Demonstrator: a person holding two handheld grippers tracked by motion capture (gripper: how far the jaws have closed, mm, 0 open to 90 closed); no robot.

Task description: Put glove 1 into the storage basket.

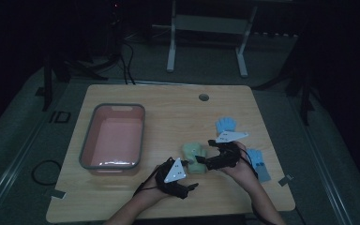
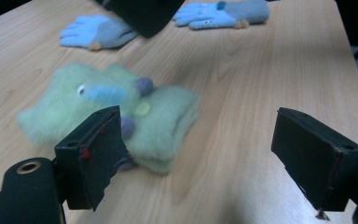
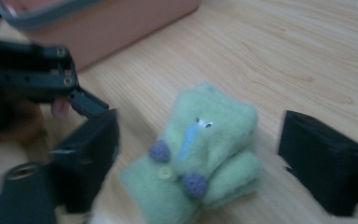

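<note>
A folded pair of fuzzy green gloves [image 1: 194, 157] with purple dots and a blue stripe lies on the wooden table [image 1: 168, 112], between my two hands. In the left gripper view the green gloves [image 2: 121, 116] sit just beyond the left jaw, and my left gripper [image 2: 205, 158] stands open over bare wood. My left gripper [image 1: 193, 186] is at the gloves' near left side. In the right gripper view the green gloves [image 3: 200, 154] lie between the wide jaws of my right gripper [image 3: 207, 163], untouched by either pad. My right gripper [image 1: 202, 161] is at their right.
A pink basin [image 1: 114, 136] with a grey rim stands to the left, its wall [image 3: 121, 28] close behind the gloves. One blue glove [image 1: 226, 124] lies behind my right hand, another [image 1: 258, 161] to its right near the table edge. A cable hole [image 1: 204, 97] marks the far side.
</note>
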